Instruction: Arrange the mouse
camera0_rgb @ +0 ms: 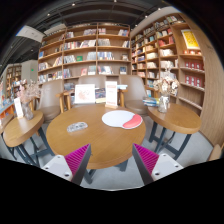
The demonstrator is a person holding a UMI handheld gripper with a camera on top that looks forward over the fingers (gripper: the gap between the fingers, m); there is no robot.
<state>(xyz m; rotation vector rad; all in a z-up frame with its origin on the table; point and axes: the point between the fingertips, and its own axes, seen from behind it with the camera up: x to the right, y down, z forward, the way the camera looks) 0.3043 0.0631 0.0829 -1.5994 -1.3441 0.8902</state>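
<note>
Bookshelves [95, 55] lining the far wall at twelve o'clock, chairs [50, 98] around a round wooden table [95, 140]. Jaws [109, 160] spread wide, nothing between the pink pads [76, 157], hovering at the table's near edge at six o'clock. On the tabletop: a white-and-red round mat [122, 119] at one o'clock, a small grey patterned item [77, 127] at eleven o'clock, possibly the mouse, though too small to confirm. Standing cards [85, 93] beyond at twelve. Likely step: approach. Best done by closing in low and level, centring the item between the pads, squeezing only once both sides bracket it evenly.
</note>
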